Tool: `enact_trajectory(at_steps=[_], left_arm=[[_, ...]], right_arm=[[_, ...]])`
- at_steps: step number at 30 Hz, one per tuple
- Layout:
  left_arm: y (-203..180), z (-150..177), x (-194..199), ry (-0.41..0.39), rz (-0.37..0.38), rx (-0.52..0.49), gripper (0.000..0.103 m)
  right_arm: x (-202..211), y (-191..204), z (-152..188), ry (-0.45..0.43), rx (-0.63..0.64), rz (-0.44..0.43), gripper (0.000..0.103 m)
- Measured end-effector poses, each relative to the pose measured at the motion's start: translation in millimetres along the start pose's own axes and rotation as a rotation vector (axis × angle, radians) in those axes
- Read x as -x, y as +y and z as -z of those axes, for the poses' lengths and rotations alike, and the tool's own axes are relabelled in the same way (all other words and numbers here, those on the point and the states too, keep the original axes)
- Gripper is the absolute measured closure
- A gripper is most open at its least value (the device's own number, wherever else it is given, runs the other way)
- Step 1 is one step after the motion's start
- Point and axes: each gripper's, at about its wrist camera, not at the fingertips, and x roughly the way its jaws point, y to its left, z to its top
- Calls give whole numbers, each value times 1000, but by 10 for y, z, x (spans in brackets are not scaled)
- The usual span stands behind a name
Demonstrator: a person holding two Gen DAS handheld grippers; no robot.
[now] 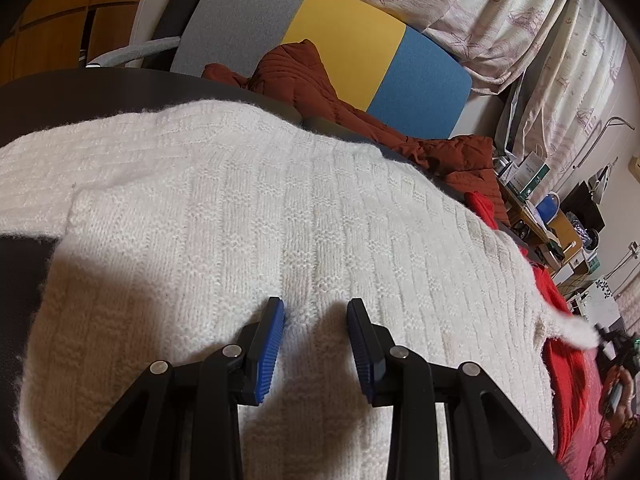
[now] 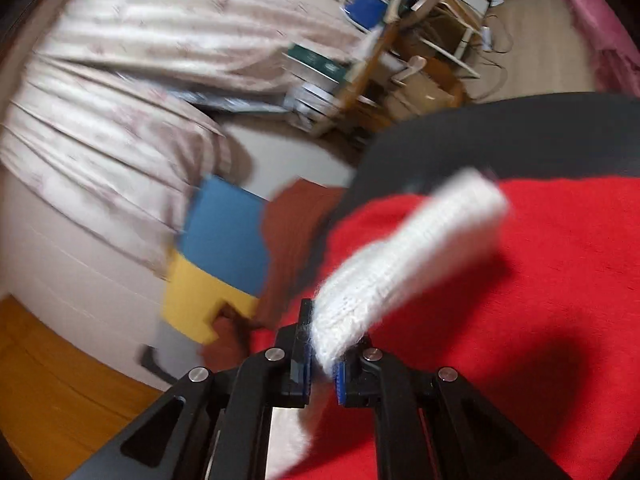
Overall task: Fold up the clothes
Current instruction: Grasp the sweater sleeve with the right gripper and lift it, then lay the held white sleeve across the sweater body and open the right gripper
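A white knit sweater lies spread over the dark table, filling most of the left wrist view. My left gripper hovers just over the sweater's body, open, with nothing between its blue pads. In the blurred right wrist view, my right gripper is shut on a white knit sleeve, which sticks up and to the right above a red garment. That same sleeve end shows at the right edge of the left wrist view, held by the other gripper.
A rust-brown quilted jacket is heaped at the table's far side, against a chair with a grey, yellow and blue back. The red garment lies under the sweater's right side. Curtains and a cluttered desk stand beyond.
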Motion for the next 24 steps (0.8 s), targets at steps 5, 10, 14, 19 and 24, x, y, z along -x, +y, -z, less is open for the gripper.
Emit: enact_trajectory(at_steps=[5,10,14,19,24], left_arm=[[10,-12,-3,2,2,2,70],[-42,12,12,7,-25,-6,69],[-91,99,84,-5,-51,-1,68],[-181,60,116,23,-87,-17,67],[-253,-126,86,35,-54,-66,67]], right_arm=[[0,-251,-31,24,-62,73,59],[84,-494,-93,17,-144,109,85],[157,-321,-174,13,-94,146,93],[169,23,-150,20,-4,170,93],[41,599,38,52,165,199,93]])
